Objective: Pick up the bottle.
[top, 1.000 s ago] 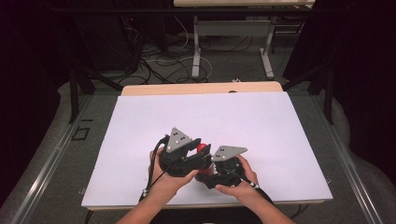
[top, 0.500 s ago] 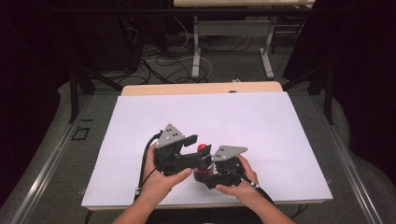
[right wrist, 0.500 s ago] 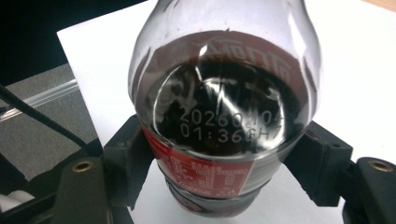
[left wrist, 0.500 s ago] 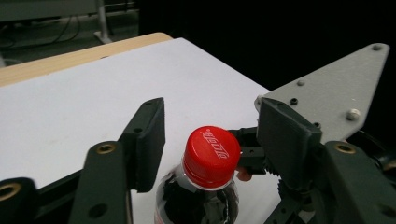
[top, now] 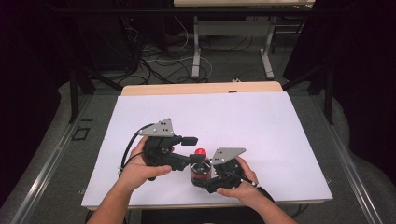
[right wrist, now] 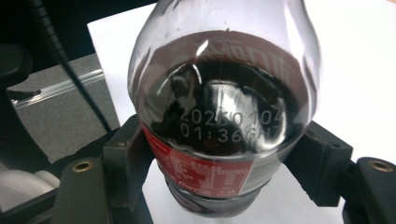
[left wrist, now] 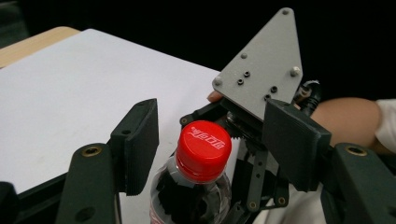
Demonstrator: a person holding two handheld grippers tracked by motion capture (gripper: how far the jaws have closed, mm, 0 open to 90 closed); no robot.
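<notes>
My left hand [top: 140, 169] holds my left gripper [top: 189, 161] over the white sheet [top: 261, 126] that covers the table [top: 201, 88], its grey plate [top: 158, 128] on top and a cable [top: 130, 144] looping back from it toward my wrist. Its two jaws stand apart, released, one on either side of the one red cap [left wrist: 203, 150]; in the left gripper view the cap sits between them with a gap on both sides, touching neither pad. That cap tops the single bottle [right wrist: 224, 116], a clear one filled with dark drink, with a red label [right wrist: 201, 170] round its body and a printed date code on the shoulder. There is one bottle and one cap, two grippers, two plates. Just right of the left gripper, the bottle stands in my right gripper [top: 205, 179], which is clenched on it: in the right gripper view both jaws press against the body at label height, one on each side. Past the cap, in the left gripper view, I see the right gripper's grey plate [left wrist: 261, 70] and my right forearm behind it. My right hand [top: 240, 182] wraps that gripper near the sheet's near edge. Beyond the table lie floor cables [top: 159, 60] and the legs of another table [top: 196, 46].
</notes>
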